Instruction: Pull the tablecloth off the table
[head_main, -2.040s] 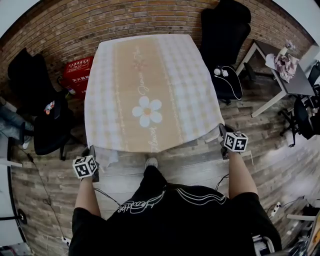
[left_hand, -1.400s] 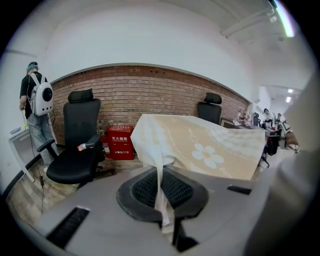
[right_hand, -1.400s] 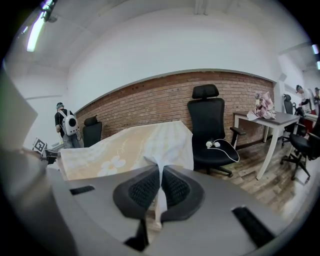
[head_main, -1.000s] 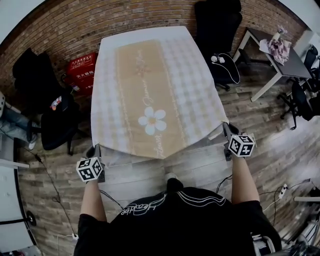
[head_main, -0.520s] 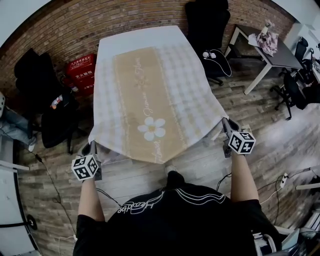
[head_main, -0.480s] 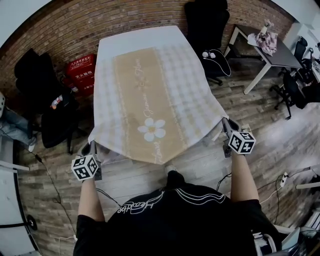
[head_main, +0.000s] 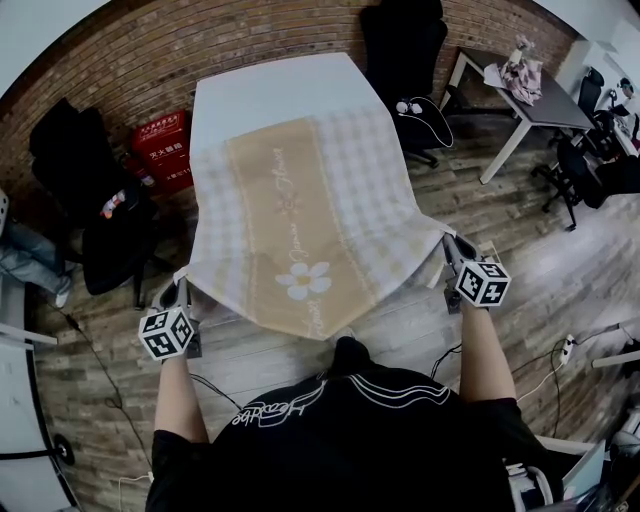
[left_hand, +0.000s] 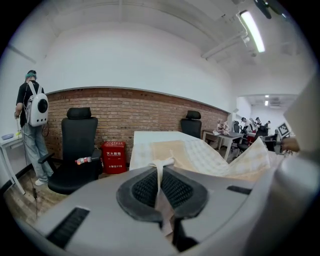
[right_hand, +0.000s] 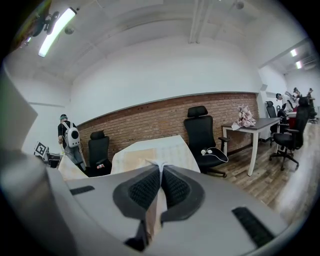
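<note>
A beige tablecloth (head_main: 300, 215) with checked sides and a white daisy lies over the near part of a white table (head_main: 270, 88). The table's far end is bare. The cloth's near edge hangs in the air, stretched between my two grippers. My left gripper (head_main: 181, 292) is shut on the near left corner. That corner shows as a thin fold (left_hand: 160, 172) pinched between the dark pads. My right gripper (head_main: 449, 248) is shut on the near right corner, seen as a fold (right_hand: 159, 172) between its pads. Both grippers sit just off the table's near end.
Black office chairs (head_main: 400, 45) stand at the table's far right and at its left (head_main: 85, 200). A red box (head_main: 160, 150) sits by the brick wall. A desk (head_main: 530, 85) is at the right. A person with a backpack (left_hand: 31, 107) stands at the far left. Cables lie on the wooden floor.
The cloth has slid toward me, baring more of the table's far end. Both grippers kept hold of their corners as they drew back, and the near edge now hangs free of the table.
</note>
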